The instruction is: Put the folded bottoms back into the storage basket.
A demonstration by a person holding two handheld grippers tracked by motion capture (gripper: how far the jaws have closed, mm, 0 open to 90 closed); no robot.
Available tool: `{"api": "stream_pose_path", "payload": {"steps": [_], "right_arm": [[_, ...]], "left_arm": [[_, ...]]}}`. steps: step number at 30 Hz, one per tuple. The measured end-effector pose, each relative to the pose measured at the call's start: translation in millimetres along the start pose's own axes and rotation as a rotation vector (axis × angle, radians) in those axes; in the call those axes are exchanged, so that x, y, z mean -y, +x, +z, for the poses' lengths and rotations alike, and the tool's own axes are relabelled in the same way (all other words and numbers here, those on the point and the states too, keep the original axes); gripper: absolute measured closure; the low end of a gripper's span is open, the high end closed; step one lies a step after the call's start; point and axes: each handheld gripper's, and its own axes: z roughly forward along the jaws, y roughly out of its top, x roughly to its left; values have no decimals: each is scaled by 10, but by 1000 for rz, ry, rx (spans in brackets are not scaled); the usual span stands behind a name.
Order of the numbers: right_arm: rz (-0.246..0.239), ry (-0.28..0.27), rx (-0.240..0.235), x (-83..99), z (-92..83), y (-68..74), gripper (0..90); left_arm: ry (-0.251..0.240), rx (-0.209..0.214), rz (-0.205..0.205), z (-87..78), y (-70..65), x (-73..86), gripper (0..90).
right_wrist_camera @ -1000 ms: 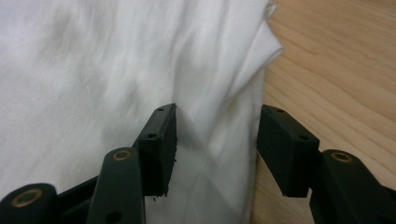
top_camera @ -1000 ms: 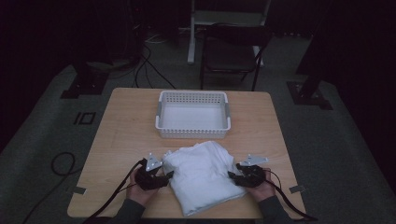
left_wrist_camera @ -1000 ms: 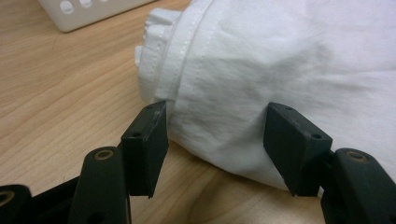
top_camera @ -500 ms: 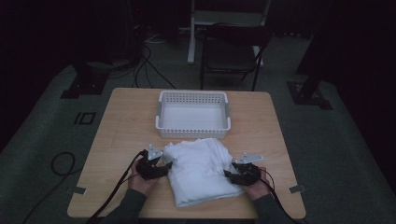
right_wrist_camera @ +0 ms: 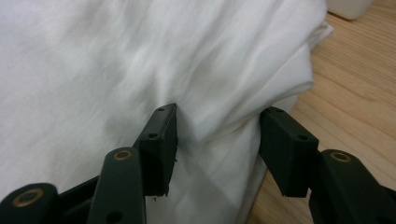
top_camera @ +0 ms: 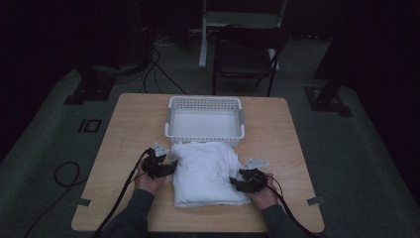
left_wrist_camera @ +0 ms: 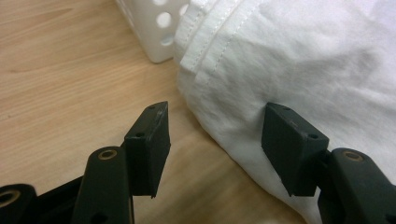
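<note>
A folded white cloth (top_camera: 208, 171) lies on the wooden table (top_camera: 129, 129), its far edge against the front wall of a white perforated basket (top_camera: 205, 101). My left gripper (top_camera: 171, 166) is at the cloth's left edge. In the left gripper view it (left_wrist_camera: 215, 140) stands open. The hem of the cloth (left_wrist_camera: 303, 56) sits between the jaws, one jaw on the fabric and the other over bare wood. My right gripper (top_camera: 235, 182) is at the cloth's right edge. In the right gripper view it (right_wrist_camera: 217, 140) is shut on a bulging fold of the cloth (right_wrist_camera: 116, 60).
The basket is empty and stands mid-table toward the far side; its corner (left_wrist_camera: 154, 28) is close to my left jaws. Bare wood lies left and right of the cloth. A chair (top_camera: 247, 54) stands beyond the table, and cables trail over the floor.
Both grippers and the cloth have slid away from the person toward the basket. The cloth, earlier skewed and nearer the front edge, now lies squarer against the basket.
</note>
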Motion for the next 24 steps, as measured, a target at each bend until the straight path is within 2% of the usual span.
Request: {"api": "stream_pose_path", "payload": {"steps": [5, 9, 11, 15, 17, 20, 24], "right_arm": [[2, -2, 16, -25, -7, 6, 423], [42, -54, 33, -80, -109, -56, 358], [54, -73, 50, -129, -140, -88, 316], [68, -96, 50, -243, -149, -118, 252], [74, -98, 47, -286, -136, -121, 228], [89, -103, 41, -342, -108, -120, 208], [95, -110, 31, -395, -63, -109, 196]], "left_arm": [[0, -12, -13, -31, 29, -14, 411], [-28, -7, -29, -150, 36, -35, 403], [-50, 7, -43, -219, 36, -49, 400], [-86, 41, -55, -342, -4, -63, 381], [-94, 45, -60, -381, -43, -64, 353], [-98, 83, -65, -413, -111, -58, 301], [-100, 102, -65, -412, -204, -42, 253]]}}
